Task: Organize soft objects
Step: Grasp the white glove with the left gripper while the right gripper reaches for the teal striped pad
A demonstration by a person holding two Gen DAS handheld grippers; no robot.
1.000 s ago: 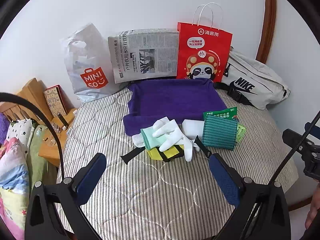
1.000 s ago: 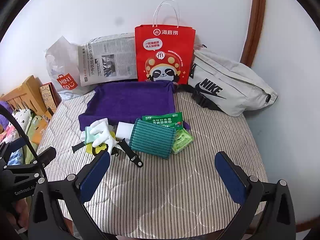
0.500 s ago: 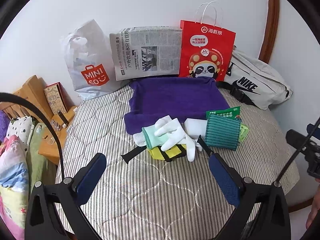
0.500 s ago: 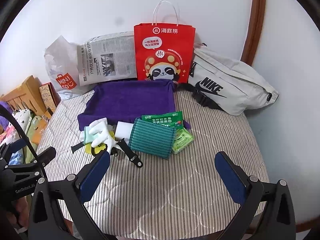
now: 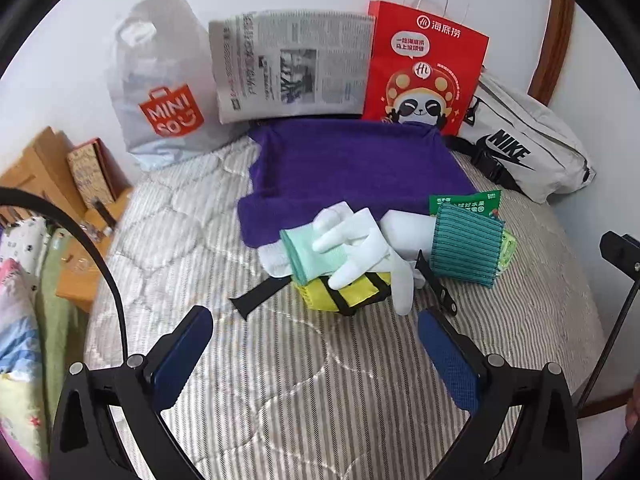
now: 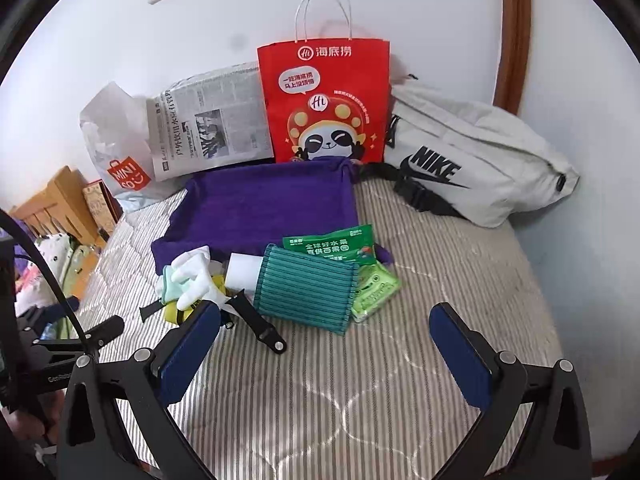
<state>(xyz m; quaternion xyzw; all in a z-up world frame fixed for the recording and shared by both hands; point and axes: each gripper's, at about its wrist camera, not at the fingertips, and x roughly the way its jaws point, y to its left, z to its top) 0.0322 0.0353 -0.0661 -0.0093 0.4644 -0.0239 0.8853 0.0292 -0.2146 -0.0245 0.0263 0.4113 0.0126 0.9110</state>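
blue-padded fingers of the left gripper (image 5: 316,350) stand wide apart and empty, and against a second ago the pile of soft things sits larger and lower between them, its near edge just ahead of the tips; the right gripper (image 6: 326,350) is likewise spread wide and empty, and its view has shifted little, the pile a touch closer; ahead of the left jaws, the white glove (image 5: 362,252) lies on a mint-green cloth (image 5: 310,252), both over a yellow pouch with black trim (image 5: 352,294); a black strap (image 5: 256,298) pokes out toward the left finger; to the right of the glove, a white sponge block (image 5: 408,228) touches a teal ribbed cloth (image 5: 466,246), which overlaps a green snack packet (image 5: 466,202) and a light green wipes pack (image 6: 374,290); a black watch band (image 6: 256,320) lies just ahead of the right gripper's left finger; beyond the pile, a purple fabric tray (image 5: 352,160) is open and bare inside; behind it against the wall stand a miniso plastic bag (image 5: 160,88), a folded newspaper (image 5: 292,64), a red paper bag (image 5: 424,68) and a grey nike waist bag (image 5: 528,148); all rest on a striped quilted mattress (image 5: 300,392); nothing lies between either pair of jaws and the pile.
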